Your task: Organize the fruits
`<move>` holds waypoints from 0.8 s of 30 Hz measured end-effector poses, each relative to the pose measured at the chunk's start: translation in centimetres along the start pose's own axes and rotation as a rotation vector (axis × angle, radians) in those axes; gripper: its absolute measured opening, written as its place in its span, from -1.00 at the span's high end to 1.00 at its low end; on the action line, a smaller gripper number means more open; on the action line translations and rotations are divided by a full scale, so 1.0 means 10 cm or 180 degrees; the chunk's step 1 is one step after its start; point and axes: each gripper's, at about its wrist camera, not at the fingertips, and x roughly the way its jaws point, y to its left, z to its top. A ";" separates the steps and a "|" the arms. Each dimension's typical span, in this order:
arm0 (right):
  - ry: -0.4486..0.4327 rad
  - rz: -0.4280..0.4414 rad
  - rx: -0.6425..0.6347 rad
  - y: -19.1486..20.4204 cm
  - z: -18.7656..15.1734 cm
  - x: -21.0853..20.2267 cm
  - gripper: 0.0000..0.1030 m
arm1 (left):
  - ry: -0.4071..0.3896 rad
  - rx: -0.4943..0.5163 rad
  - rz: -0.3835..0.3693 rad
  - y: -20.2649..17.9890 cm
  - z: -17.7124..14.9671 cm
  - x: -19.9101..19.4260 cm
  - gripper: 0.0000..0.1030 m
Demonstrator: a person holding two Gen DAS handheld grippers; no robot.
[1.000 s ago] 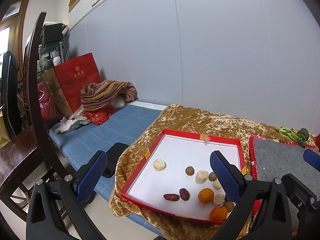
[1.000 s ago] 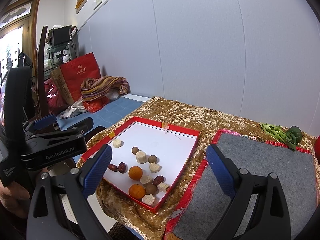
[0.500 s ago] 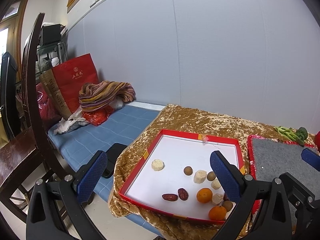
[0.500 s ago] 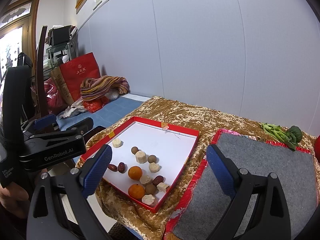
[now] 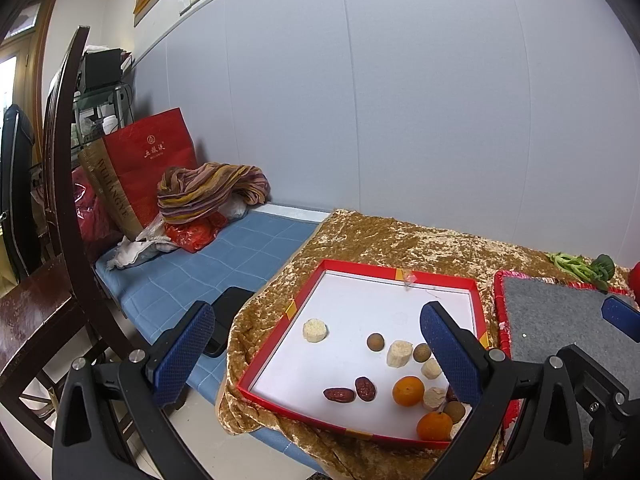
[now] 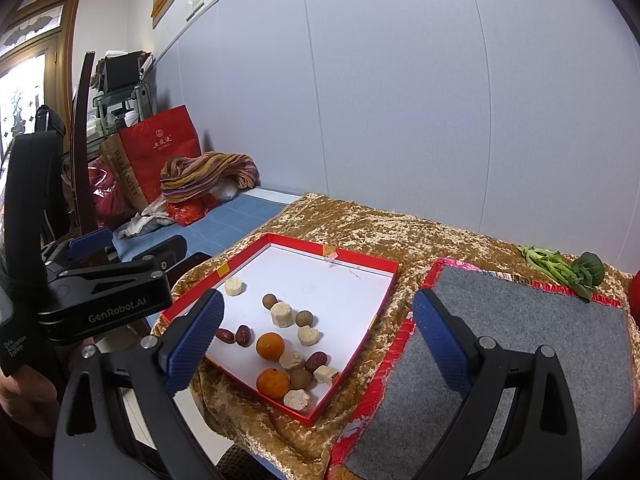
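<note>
Both the left gripper (image 5: 316,352) and the right gripper (image 6: 320,334) are hanging spread and empty above the red tray (image 6: 362,264), where two oranges (image 6: 270,346) are lying near its front corner.

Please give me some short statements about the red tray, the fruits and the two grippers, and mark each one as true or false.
1. Two oranges lie in the red tray. True: one orange, a second orange.
2. The left gripper holds a red date. False: its jaws are open and empty; the dates lie in the tray.
3. The grey felt mat has fruit on it. False: nothing lies on its visible part.
4. Green vegetables lie on the gold cloth, beyond the mat. True.
5. The right gripper is open. True.
</note>
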 end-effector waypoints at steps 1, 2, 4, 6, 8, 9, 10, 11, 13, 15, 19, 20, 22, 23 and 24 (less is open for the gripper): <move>0.0001 -0.0002 -0.0002 0.00 0.00 0.00 -0.85 | 0.0003 0.0001 0.0003 0.00 0.00 0.00 -1.00; 0.0000 -0.0004 -0.0002 0.00 0.00 0.00 -0.85 | 0.0003 0.0001 0.0000 0.00 0.00 0.00 -1.00; -0.0002 0.0002 0.0000 0.00 0.00 0.00 -0.85 | -0.0002 0.0004 0.0001 0.00 0.00 -0.01 -1.00; 0.0000 -0.0003 -0.0006 0.00 0.00 0.00 -0.85 | 0.0001 -0.0003 -0.0008 0.00 0.00 -0.01 -1.00; 0.0000 -0.0001 -0.0005 0.00 0.00 0.00 -0.85 | -0.0004 -0.0002 -0.0016 0.00 0.01 -0.01 -1.00; 0.0000 -0.0004 -0.0009 0.01 0.00 0.00 -0.85 | -0.0006 -0.0001 -0.0022 0.00 0.02 -0.01 -1.00; -0.0001 -0.0004 -0.0014 0.01 0.00 0.00 -0.85 | -0.0008 0.0001 -0.0025 0.00 0.02 -0.01 -1.00; -0.0002 -0.0004 -0.0019 0.01 0.00 0.00 -0.85 | -0.0011 0.0005 -0.0033 0.01 0.03 -0.01 -0.99; -0.0001 -0.0004 -0.0015 0.01 0.00 0.00 -0.85 | -0.0015 0.0004 -0.0038 0.00 0.04 -0.01 -1.00; 0.0000 -0.0002 -0.0014 0.01 0.00 0.00 -0.85 | -0.0019 0.0007 -0.0042 0.00 0.04 -0.01 -1.00; -0.0001 -0.0003 -0.0017 0.01 0.00 0.00 -0.85 | -0.0023 0.0005 -0.0058 0.00 0.04 -0.02 -1.00; -0.0001 -0.0001 -0.0017 0.01 0.00 0.00 -0.85 | -0.0027 0.0005 -0.0061 0.00 0.04 -0.02 -1.00; -0.0002 -0.0002 -0.0027 0.01 0.00 0.01 -0.85 | -0.0045 0.0006 -0.0055 0.00 0.05 -0.02 -1.00; -0.0002 -0.0003 -0.0035 0.02 0.00 0.01 -0.85 | -0.0050 0.0007 -0.0056 0.00 0.04 -0.02 -1.00; 0.0000 -0.0004 -0.0040 0.03 0.00 0.01 -0.85 | -0.0051 0.0008 -0.0057 0.00 0.05 -0.01 -1.00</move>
